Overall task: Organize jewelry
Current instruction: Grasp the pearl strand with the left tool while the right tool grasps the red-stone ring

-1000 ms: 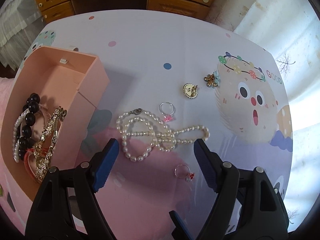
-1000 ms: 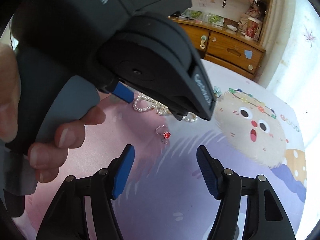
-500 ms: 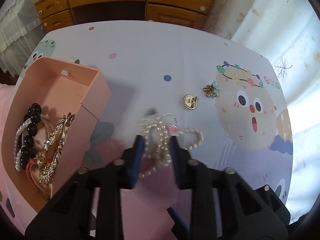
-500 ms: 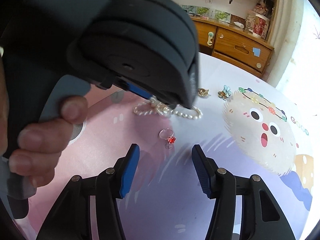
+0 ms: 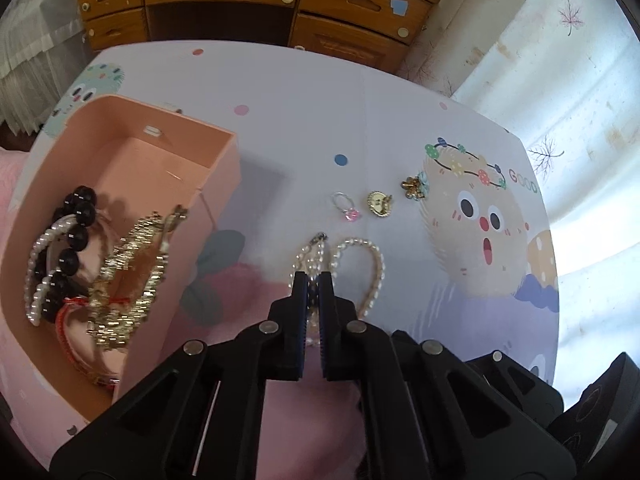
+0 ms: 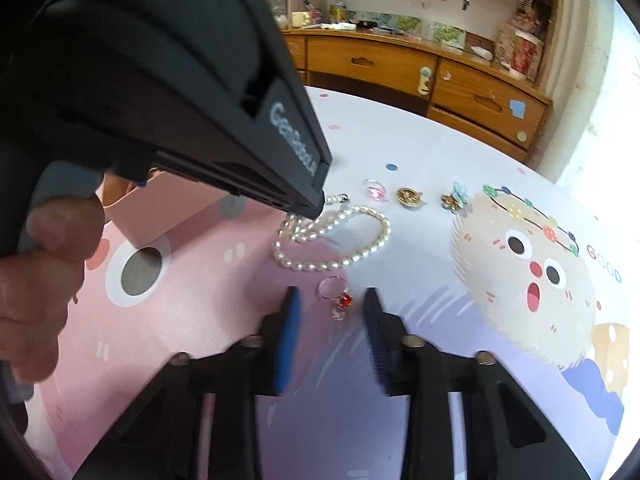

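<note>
Two grasps under way: my left gripper [image 5: 313, 280] is clamped on the white pearl necklace [image 5: 360, 264]; my right gripper [image 6: 331, 312], jaws just closing, still apart, straddles the red-stone ring [image 6: 338, 294]. Next: lift into the pink box [image 5: 160, 168].

The left gripper [image 5: 313, 280], wide apart a second ago, has closed its fingers [image 5: 301, 292] onto the pearl necklace [image 5: 360, 256]. The strand, earlier spread in loose loops across the counter [image 5: 360, 120], is now bunched and pinched between the pads, with one loop trailing toward 2 o'clock. The right gripper [image 6: 332, 304] has come in toward the red-stone ring [image 6: 338, 294]; its jaws have just been closing, and the ring now lies between the fingertips [image 6: 291, 312], which do not yet press it.
</note>
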Available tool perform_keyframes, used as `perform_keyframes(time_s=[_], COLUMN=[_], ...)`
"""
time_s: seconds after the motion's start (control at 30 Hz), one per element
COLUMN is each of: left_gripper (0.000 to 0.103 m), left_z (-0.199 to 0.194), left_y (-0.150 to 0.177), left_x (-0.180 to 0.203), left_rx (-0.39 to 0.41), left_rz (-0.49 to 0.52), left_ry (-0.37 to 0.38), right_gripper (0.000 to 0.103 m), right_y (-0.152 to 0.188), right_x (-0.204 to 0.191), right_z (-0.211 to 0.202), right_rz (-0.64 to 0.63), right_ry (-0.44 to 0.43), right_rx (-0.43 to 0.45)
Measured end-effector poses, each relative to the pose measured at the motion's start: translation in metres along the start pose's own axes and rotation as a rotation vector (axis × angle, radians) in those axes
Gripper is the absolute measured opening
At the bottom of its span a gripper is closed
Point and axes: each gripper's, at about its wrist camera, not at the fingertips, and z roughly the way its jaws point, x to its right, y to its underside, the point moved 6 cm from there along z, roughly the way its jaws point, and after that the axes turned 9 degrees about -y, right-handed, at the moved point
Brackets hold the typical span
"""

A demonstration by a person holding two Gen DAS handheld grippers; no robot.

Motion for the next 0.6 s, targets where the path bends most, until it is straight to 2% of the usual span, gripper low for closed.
perform_keyframes(time_s=[0.07,0.17,0.3,0.6], left_gripper=[0.003,0.003,0.003,0.003], left_z=[-0.003,-0.013,-0.035,-0.095], left_y=[-0.001,-0.002,-0.002,-0.013], left_x=[-0.006,-0.016,-0.020,-0.034], left_rx=[0.016,0.027,0.076,0.185], left_rz=[0.002,-0.039,-0.030,-0.009], left_ry=[-0.017,0.039,0.066,0.126], right_gripper=[0.015,0.009,0.008,0.008], right_y=[-0.001,0.000,-0.002,-0.006], right_x=[0.000,-0.002,-0.002,-0.021], right_z=[0.003,0.004,0.003,-0.032], right_rz=[-0.015,-0.025,-0.020,0.027], right_ry=[0.005,0.014,0.015,0.021], right_rx=[-0.005,-0.009,-0.018,0.009])
